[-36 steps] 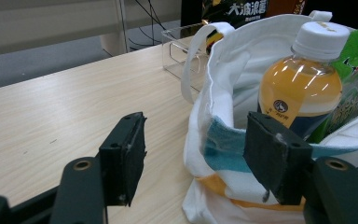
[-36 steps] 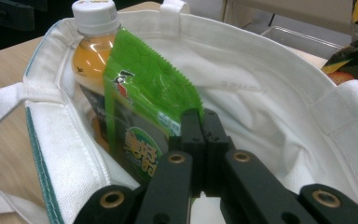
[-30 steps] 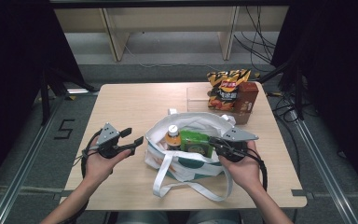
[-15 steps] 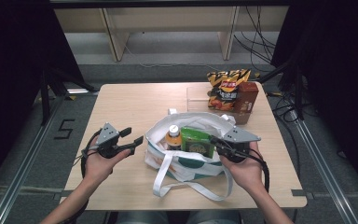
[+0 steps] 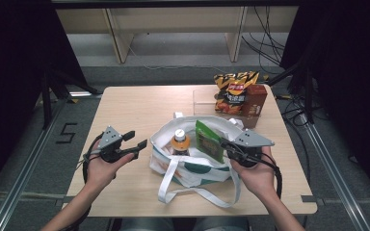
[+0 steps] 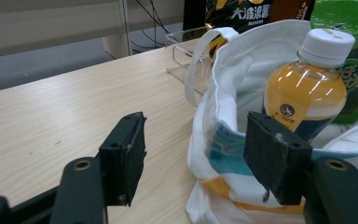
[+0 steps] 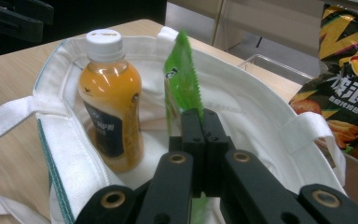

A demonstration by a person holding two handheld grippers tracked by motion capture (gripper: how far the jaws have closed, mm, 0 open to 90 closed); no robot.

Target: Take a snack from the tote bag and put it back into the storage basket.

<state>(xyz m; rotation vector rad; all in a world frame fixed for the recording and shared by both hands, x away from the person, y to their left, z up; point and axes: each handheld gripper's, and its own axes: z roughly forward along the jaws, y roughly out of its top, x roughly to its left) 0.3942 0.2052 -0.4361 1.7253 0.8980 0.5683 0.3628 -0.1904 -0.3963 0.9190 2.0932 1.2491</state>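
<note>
Green packet [image 7: 181, 74] | pinched by right gripper [image 7: 200, 122] jaws, lowering into tote bag [image 5: 164, 159], frame centre | left gripper [image 6: 200, 158] jaws wide, idle beside bag.

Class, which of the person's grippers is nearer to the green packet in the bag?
Right. The right gripper is clamped on the green packet; the left gripper is open outside the bag's far side.

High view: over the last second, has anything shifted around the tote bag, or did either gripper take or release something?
Nothing visibly changed. The right gripper stays shut on the green packet, held upright inside the white tote bag beside the orange juice bottle. The left gripper stays open, hovering by the bag's left side. The chip bag and brown box sit as before.
</note>
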